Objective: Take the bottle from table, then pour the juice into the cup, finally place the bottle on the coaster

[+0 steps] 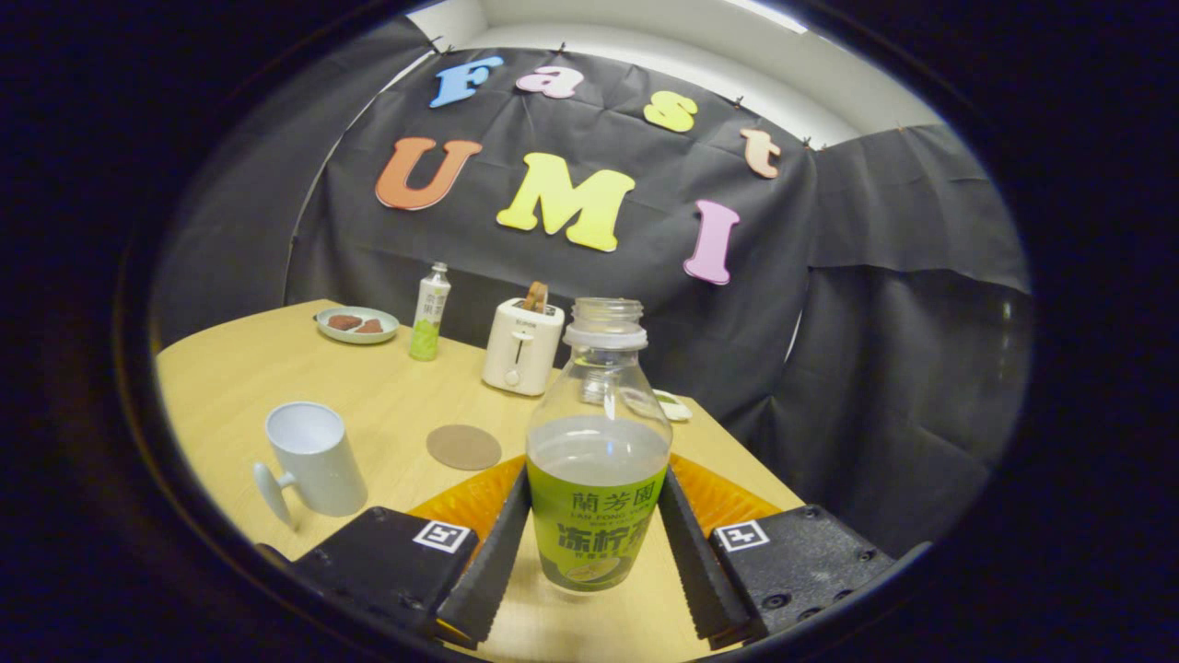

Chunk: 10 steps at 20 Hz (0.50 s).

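Note:
An uncapped clear bottle (597,460) with a green label stands upright between my fingers, about half full of pale juice. My gripper (594,483) is shut on it, one pad against each side of the label. A white mug (313,456) with its handle toward me stands on the wooden table (239,387), beyond and left of the left finger (502,543). A round brown coaster (463,447) lies flat between the mug and the bottle, just beyond the left finger.
A white toaster (522,345) holding a slice stands behind the coaster. Farther back left are a second, capped bottle (428,313) and a plate (357,324) of dark pieces. An orange ribbed mat (470,497) lies under the fingers. The table's right edge runs close past the bottle.

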Tool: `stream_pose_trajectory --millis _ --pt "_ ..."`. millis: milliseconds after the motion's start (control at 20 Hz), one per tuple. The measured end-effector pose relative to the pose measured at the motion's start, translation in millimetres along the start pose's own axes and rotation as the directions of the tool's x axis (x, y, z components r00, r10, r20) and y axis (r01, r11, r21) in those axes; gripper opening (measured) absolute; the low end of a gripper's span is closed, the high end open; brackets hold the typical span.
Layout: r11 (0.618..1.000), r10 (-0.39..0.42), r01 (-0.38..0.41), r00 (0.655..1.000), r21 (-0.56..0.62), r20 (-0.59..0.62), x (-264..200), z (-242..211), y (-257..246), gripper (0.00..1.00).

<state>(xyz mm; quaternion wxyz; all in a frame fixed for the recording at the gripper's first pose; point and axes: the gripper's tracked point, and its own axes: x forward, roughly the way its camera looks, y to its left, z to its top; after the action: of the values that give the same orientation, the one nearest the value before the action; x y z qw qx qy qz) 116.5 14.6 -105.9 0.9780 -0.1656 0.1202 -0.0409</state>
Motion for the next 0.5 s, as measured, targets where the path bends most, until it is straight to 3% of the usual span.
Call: stream_pose_trajectory --millis 100,250,500 --pt "0.998 -0.011 0.012 1.0 -0.066 0.012 -2.9 9.1 -0.2 0.82" --pt "0.982 -0.076 0.089 0.994 -0.167 0.078 -10.4 30.6 -8.5 0.82" --pt "0.911 -0.158 0.215 0.97 -0.352 0.185 -19.6 58.8 -8.9 0.82"
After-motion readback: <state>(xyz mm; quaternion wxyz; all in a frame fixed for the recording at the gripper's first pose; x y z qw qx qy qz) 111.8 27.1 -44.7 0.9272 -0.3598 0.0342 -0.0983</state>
